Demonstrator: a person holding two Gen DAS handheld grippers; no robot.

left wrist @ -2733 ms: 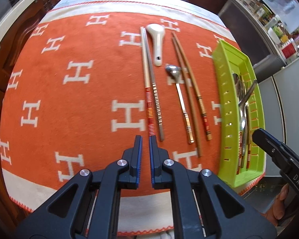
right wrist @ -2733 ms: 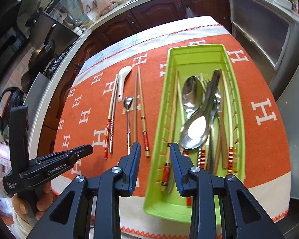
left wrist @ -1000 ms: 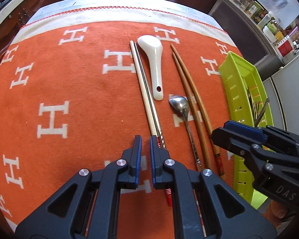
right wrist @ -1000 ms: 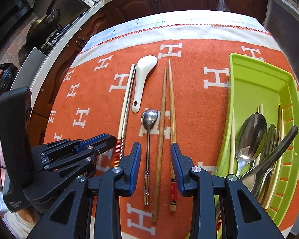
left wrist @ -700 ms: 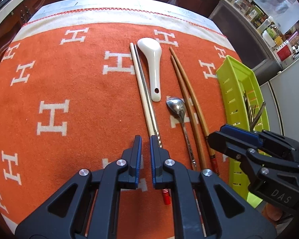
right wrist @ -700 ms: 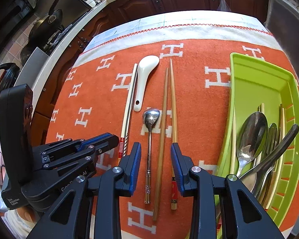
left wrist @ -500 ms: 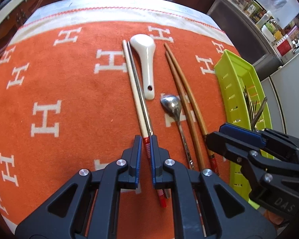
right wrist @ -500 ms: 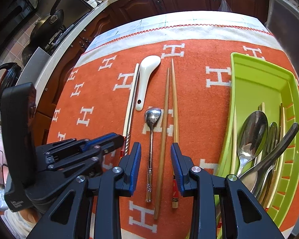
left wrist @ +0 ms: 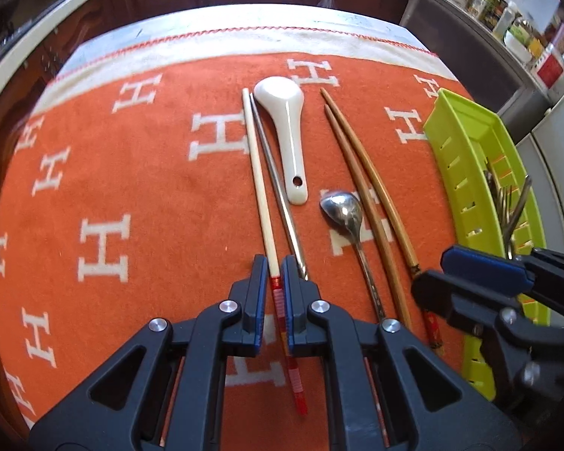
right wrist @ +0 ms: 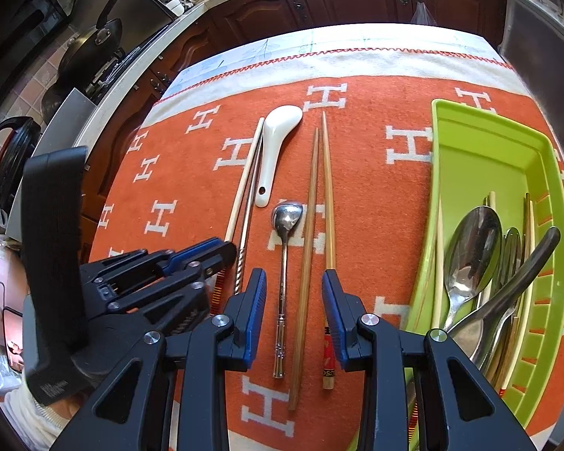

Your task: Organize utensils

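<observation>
On the orange cloth [left wrist: 131, 173] lie a cream chopstick [left wrist: 257, 173] with a red-banded end, a metal chopstick [left wrist: 278, 195], a white ceramic spoon [left wrist: 285, 127], a small metal spoon [left wrist: 344, 208] and two brown chopsticks [left wrist: 364, 180]. My left gripper [left wrist: 273, 263] is shut with only a slit between its pads. It hangs over the cream chopstick's banded end, which shows through the slit. My right gripper [right wrist: 294, 274] stands open above the metal spoon's handle [right wrist: 282, 300] and one brown chopstick [right wrist: 306, 263], holding nothing.
A green slotted tray [right wrist: 481, 158] at the right holds several spoons and chopsticks. Dark wooden cabinets [right wrist: 357, 0] run behind the table's far edge. A stove with pans [right wrist: 90, 49] is at the left. The left gripper [right wrist: 222, 251] sits close beside the right one.
The left gripper has shifted so that the cream chopstick's banded end now lines up with its slit. The right gripper has stayed where it was, still open.
</observation>
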